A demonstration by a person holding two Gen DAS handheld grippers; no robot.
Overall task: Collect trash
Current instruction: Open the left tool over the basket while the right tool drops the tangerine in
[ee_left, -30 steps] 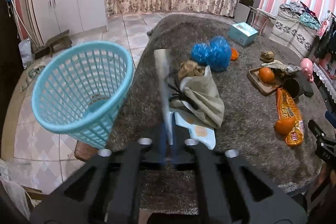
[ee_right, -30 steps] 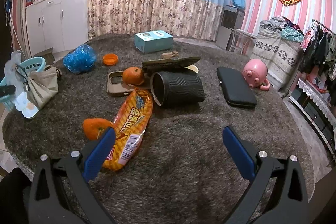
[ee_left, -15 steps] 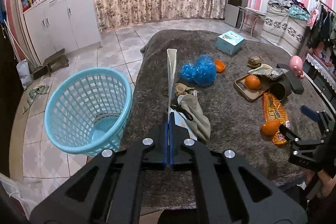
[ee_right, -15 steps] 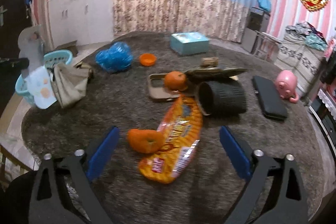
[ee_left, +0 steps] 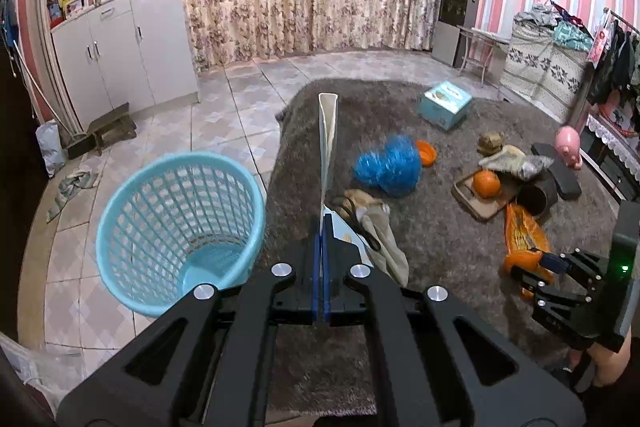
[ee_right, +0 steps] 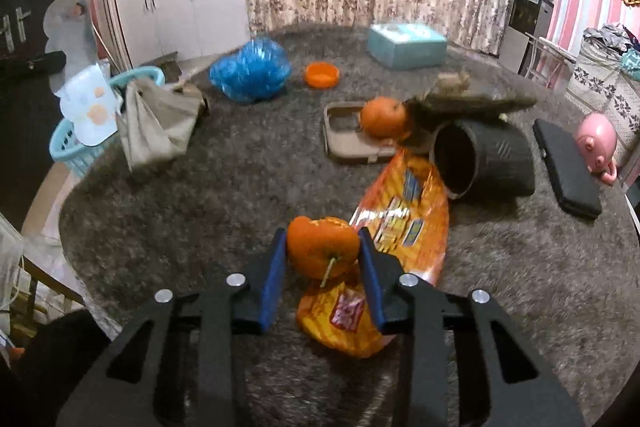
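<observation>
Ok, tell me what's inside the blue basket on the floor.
The blue basket looks empty: the left wrist view shows its bare bottom through the open top, with no trash in it. The near inner wall, under the rim, is hidden. The right wrist view shows only its outside, partly behind hanging trash.

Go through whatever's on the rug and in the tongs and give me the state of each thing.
Left tongs: shut on paper scrap, lifted.
Right tongs: closing around orange peel.
Blue basket: upright, looks empty.
Black cup: tipped over.
Snack bag: lying flat.
Whole orange: on brown tray.
</observation>
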